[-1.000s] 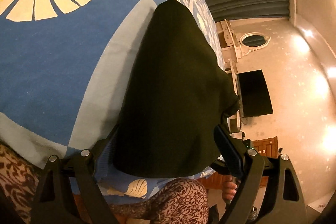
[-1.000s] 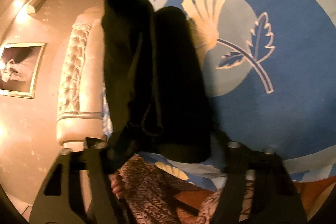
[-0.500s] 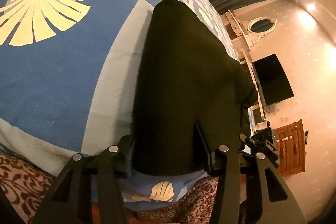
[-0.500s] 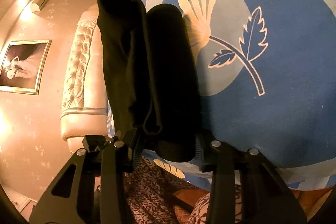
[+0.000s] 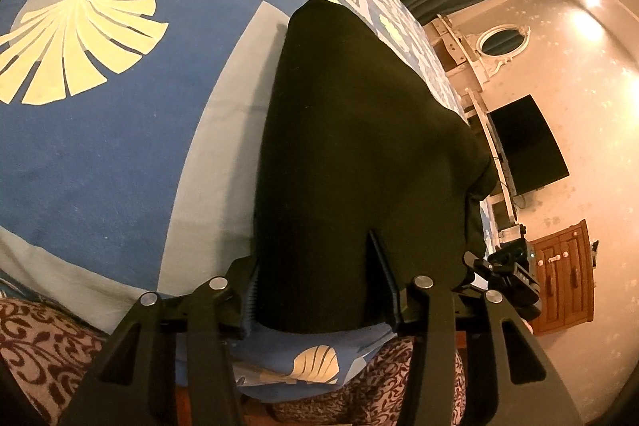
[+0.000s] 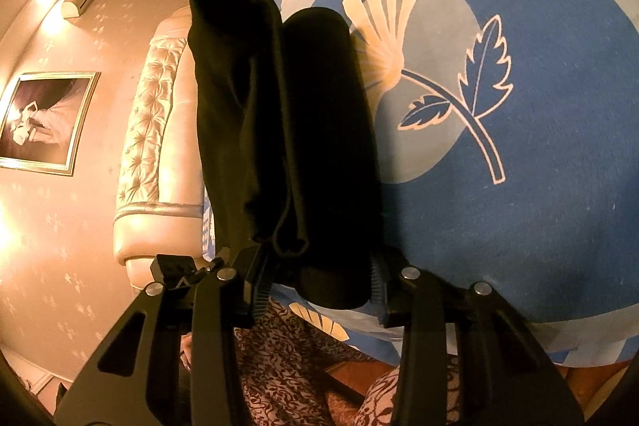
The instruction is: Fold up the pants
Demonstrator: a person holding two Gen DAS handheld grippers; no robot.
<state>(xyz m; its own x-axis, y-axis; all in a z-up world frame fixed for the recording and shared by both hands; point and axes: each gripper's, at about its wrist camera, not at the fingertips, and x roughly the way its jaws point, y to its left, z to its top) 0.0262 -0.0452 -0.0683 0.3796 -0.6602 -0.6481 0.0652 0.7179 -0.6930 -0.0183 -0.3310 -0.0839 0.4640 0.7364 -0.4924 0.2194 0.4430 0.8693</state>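
Spread over the bed, a blue leaf-print bedcover (image 5: 100, 154) is carrying the black pants (image 5: 351, 154), lying at its near edge. Left gripper (image 5: 319, 286) and right gripper (image 6: 315, 282) are each clamping the pants' near end. Judging by this, a fold is starting; next, both should be lifting together toward the far end.

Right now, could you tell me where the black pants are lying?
In both wrist views the black pants lie on the blue patterned bedspread at its near edge, with the left gripper and right gripper clamped on their near end.
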